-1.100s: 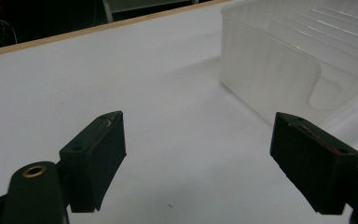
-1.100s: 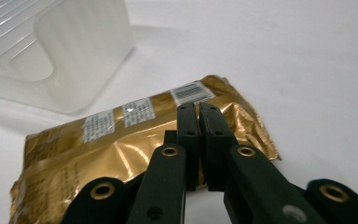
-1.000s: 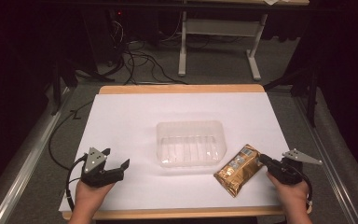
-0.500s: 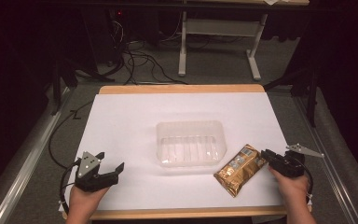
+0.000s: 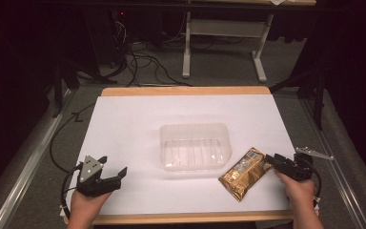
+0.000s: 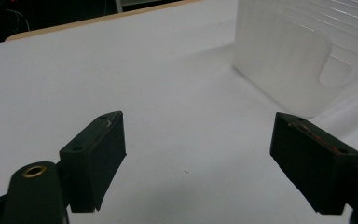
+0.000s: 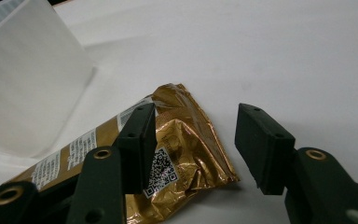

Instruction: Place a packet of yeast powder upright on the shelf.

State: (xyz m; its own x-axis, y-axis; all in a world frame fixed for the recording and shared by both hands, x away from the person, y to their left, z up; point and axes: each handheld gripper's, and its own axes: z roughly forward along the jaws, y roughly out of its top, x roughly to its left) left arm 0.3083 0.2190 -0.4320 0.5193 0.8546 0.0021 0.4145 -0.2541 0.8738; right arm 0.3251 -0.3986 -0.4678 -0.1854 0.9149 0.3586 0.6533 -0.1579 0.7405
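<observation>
Resting at the near left of the desk (image 5: 124, 119), the left gripper (image 5: 109, 177) sits in the person's left hand (image 5: 83, 210) with its fingers (image 6: 95, 156) spread wide apart and nothing between them; the left gripper view shows only bare white desk surface in the gap. A cable trails from this gripper off the near left edge.

At the near right, the right gripper (image 5: 272, 162) is held in the right hand (image 5: 299, 191), pointing left toward the gold foil packet (image 5: 245, 172). Its fingers (image 7: 137, 140) stand apart and have just been opening. In the right gripper view the crinkled sealed end of the packet (image 7: 182, 140) lies in the gap, nearer one finger, which overlaps it in the picture; the other finger is clear of the foil. No clamping pressure on the foil is evident.

The packet lies flat on the white desk surface, set diagonally, with a printed code and white label text visible on its upper face. Its far end lies just beside the near right corner of the clear plastic tray (image 5: 195, 145); whether the two touch cannot be told.

The tray sits upright in the middle of the desk, farther than both grippers, and is well apart from the left gripper.

Beyond the far wooden edge of the desk, cables (image 5: 143, 62) lie on the floor beside a white frame stand (image 5: 224, 43).
</observation>
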